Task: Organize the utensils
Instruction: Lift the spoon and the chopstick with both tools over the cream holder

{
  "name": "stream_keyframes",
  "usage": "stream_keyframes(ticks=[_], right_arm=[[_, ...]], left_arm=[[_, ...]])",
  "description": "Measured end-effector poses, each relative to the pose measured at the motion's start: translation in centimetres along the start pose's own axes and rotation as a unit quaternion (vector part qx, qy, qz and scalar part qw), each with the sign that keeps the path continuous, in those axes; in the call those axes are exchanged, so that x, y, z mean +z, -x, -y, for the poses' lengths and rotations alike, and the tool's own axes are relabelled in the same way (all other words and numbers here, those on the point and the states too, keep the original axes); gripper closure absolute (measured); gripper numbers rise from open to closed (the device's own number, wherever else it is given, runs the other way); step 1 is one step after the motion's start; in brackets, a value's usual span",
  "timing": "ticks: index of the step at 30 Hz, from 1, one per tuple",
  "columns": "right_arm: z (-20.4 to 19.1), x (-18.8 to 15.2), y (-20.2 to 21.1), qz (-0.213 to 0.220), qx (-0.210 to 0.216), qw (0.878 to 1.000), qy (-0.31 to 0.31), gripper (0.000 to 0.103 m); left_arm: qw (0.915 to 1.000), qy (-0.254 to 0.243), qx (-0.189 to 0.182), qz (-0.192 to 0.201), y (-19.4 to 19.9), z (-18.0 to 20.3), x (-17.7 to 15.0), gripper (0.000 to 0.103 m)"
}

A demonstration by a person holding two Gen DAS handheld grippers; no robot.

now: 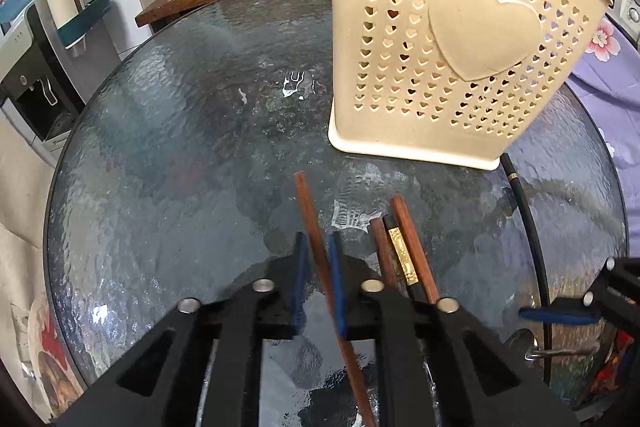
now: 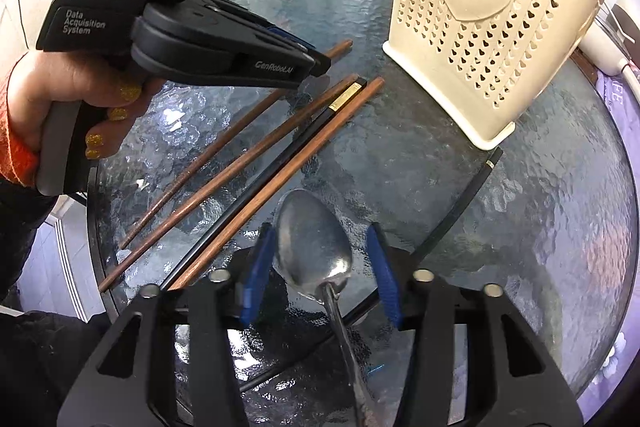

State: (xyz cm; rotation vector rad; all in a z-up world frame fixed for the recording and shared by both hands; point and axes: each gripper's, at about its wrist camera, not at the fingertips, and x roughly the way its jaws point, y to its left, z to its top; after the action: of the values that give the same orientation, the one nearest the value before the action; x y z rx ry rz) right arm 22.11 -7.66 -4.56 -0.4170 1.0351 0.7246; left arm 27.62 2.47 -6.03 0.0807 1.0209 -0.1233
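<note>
Between hand-held gripper (image 1: 319, 259) pads: chopstick (image 1: 310, 211)

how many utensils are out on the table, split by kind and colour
brown wooden chopsticks: 3
black chopsticks: 2
metal spoon: 1
total: 6

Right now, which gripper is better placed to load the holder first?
Left, probably. The left gripper is shut on a brown chopstick; the right gripper only straddles the spoon, pads apart. The holder stands just ahead.
</note>
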Motion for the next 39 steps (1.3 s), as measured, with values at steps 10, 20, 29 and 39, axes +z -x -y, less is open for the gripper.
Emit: stream_keyframes(ticks=[10,20,29,39], right_arm=[[0.1,-0.3,1.2,0.028,0.006,1.0,-0.009,0.064],[1.8,-0.7,5.6,0.09,0.008,0.995,-0.042,0.064],[5.1,-1.5,12.5,0.179,0.022,0.977,-0.114,0.064],[6.2,-2.0,14.2,0.202,0.023,0.969,-0.139,0.065]], left_arm=[[0.9996,0.023,-0.011,0.01,-0.1,-0.7,0.0,0.096],[0.9961,0.04,-0.039,0.069,4.2,-1.6,0.1,0.096],[0.9857,0.043,-0.067,0.148,11.7,-2.3,0.0,0.096],[0.9796,0.026,-0.072,0.186,15.7,-1.8,-1.0,0.096]])
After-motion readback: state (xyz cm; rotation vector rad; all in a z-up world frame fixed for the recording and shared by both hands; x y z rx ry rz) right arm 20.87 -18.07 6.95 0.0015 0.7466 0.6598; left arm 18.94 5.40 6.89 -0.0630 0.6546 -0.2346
